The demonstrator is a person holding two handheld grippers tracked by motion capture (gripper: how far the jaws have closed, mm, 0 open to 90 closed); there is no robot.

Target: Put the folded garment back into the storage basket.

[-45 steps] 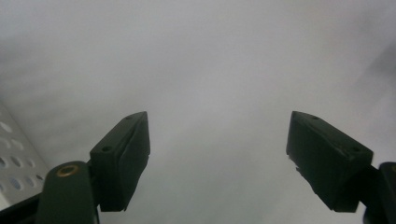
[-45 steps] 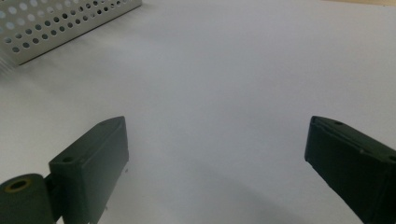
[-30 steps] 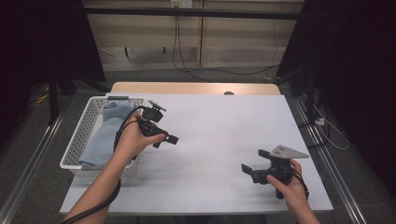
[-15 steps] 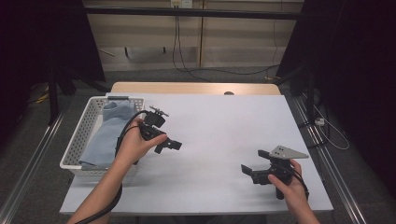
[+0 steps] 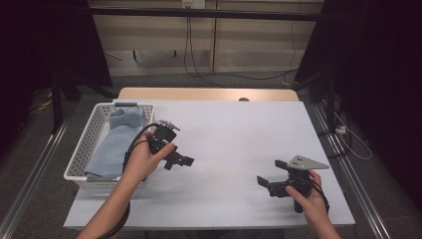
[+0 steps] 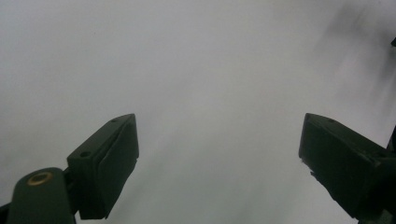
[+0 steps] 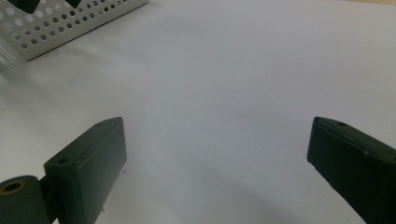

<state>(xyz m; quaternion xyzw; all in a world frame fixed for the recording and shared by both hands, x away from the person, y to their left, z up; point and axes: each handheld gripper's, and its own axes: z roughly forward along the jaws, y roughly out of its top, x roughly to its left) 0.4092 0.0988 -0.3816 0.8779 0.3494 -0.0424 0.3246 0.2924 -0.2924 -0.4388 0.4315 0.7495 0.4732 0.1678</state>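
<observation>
Above the white table (image 5: 234,134), just right of the basket, a hand holds my left gripper (image 5: 183,161). Its jaws point right and down. In the left gripper view the left gripper (image 6: 218,128) is open over bare white tabletop; its jaws have just been opening with nothing between them. At the near right of the table another hand holds my right gripper (image 5: 263,182), which points left. In the right gripper view the right gripper (image 7: 217,126) is wide open and holds nothing.
A white perforated basket (image 5: 88,138) stands at the table's left edge with a blue-grey cloth (image 5: 117,144) lying in it. Its wall (image 7: 70,23) shows far off in the right gripper view. Cables hang at the back wall, and a metal rail runs along each side.
My left gripper has shifted slightly toward the near side and away from the basket. The right gripper has stayed in place.
</observation>
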